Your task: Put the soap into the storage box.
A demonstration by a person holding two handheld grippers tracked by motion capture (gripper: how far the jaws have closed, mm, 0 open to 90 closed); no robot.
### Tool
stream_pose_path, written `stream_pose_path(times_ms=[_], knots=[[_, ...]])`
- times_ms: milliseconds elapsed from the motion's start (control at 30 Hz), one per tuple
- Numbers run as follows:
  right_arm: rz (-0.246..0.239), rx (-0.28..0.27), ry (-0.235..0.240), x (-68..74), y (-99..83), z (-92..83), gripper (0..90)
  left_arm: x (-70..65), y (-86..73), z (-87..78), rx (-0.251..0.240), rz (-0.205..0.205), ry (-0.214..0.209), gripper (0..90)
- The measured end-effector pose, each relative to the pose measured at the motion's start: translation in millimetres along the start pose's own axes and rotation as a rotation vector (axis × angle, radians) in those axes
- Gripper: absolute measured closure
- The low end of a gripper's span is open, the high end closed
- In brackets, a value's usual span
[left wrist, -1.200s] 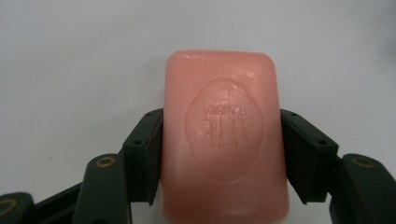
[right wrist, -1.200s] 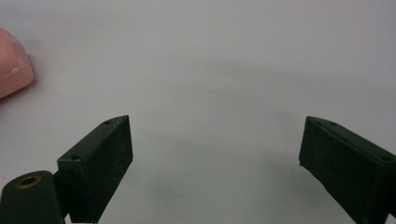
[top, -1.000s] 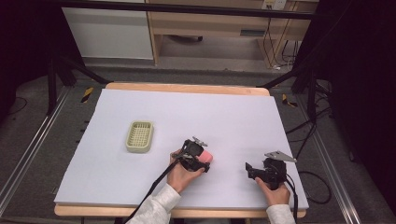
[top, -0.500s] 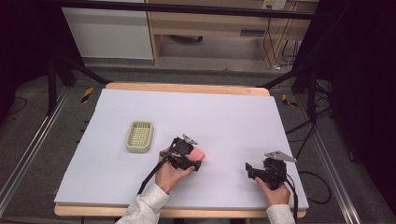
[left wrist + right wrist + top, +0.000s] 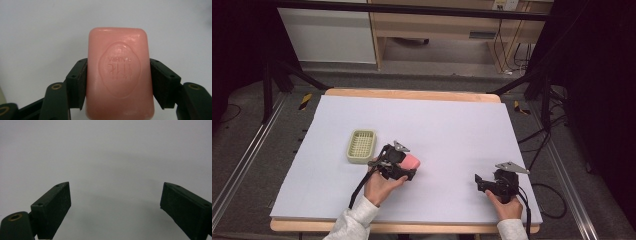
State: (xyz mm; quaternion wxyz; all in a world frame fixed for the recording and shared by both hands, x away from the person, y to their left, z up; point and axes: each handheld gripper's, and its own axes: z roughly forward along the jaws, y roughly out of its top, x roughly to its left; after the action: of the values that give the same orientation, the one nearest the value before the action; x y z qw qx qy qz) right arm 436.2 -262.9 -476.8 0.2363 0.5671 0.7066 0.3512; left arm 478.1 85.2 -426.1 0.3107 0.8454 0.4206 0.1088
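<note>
Left gripper [image 5: 404, 167], lower centre of the high view, clenched on pink soap bar [image 5: 119, 75], just right of green basket [image 5: 361, 146]. Right gripper [image 5: 482, 182], lower right, jaws spread, nothing between.

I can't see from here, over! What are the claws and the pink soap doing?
Left claw shut on the pink soap, just right of the green soap dish. Right claw open, nothing between its jaws. Nothing between soap and dish.

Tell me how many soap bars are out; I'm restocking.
1. The pink soap bar is clamped in the left gripper, just right of the green soap dish. The dish looks empty.
</note>
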Motion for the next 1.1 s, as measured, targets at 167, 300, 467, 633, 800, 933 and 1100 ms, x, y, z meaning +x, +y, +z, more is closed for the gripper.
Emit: stream_pose_path(times_ms=[167,300,467,633,800,933,1100], knots=[[0.0,0.003,0.001,0.3,0.0,0.3,10.0,11.2,-4.9,-7.9,-0.008,-0.018,0.009,37.1],[0.001,0.001,0.001,0.4,0.0,0.3,9.9,21.0,-7.9,-15.7,-0.016,-0.029,0.031,37.1],[0.001,0.005,0.0,0.4,-0.1,1.0,10.0,32.8,-9.4,-27.5,-0.032,-0.047,0.047,37.1],[0.001,0.004,0.0,0.6,-0.2,0.5,10.0,44.3,-10.0,-37.7,-0.049,-0.065,0.069,37.1],[0.001,0.004,0.0,0.9,0.0,0.8,9.9,56.2,-10.0,-44.9,-0.057,-0.079,0.089,37.1],[0.001,0.003,0.0,0.6,-0.2,0.6,9.9,65.5,-10.5,-49.2,-0.065,-0.091,0.105,37.1],[0.001,0.002,-0.002,0.7,-0.2,0.7,9.9,77.8,-10.5,-55.6,-0.075,-0.116,0.124,37.1]])
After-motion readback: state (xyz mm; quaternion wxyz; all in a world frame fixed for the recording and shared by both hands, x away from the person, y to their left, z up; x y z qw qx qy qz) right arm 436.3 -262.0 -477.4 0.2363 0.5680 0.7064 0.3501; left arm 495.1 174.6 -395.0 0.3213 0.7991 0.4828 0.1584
